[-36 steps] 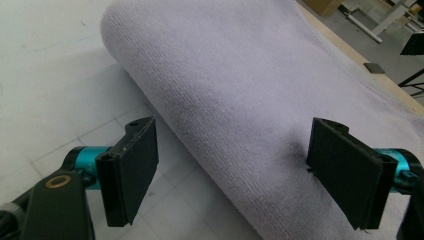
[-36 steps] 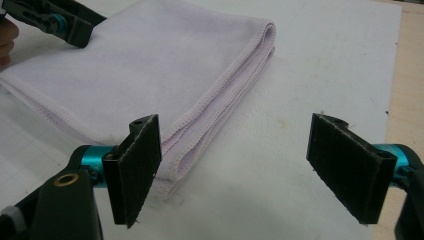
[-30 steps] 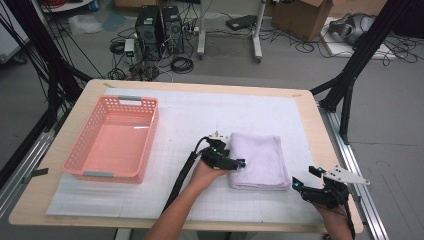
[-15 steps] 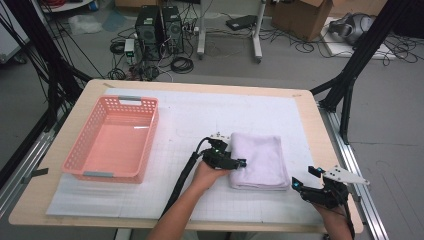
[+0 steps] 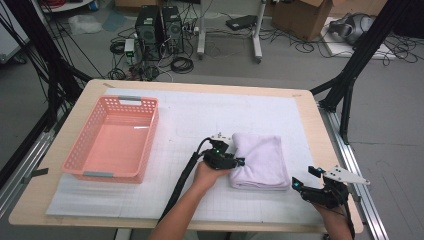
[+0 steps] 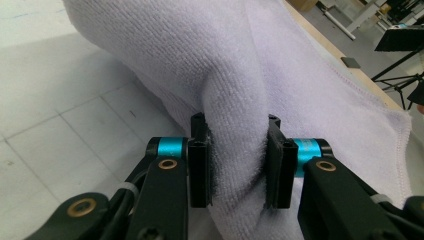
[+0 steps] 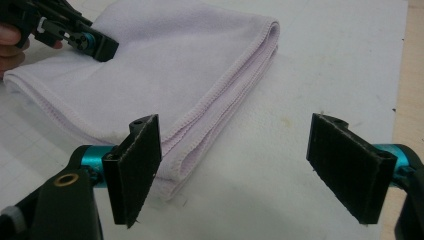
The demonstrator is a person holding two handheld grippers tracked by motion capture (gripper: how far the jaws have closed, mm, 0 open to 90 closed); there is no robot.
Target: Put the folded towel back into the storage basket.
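The folded lilac towel point(image 5: 260, 160) lies at lower centre-right on the counter point(image 5: 300, 107), long axis up-frame. The left hand-held gripper point(image 5: 235, 161) has just been closing and pinches the towel's left edge; the right hand-held gripper point(image 5: 300, 184) gapes beside its lower right corner.

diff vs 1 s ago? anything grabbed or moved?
The left gripper has just been closing its jaws and now pinches a bunched fold at the edge of the folded towel. Neither hand shifted. The right gripper stays open beside the towel's near corner, holding nothing. The towel and the pink basket lie where they were.
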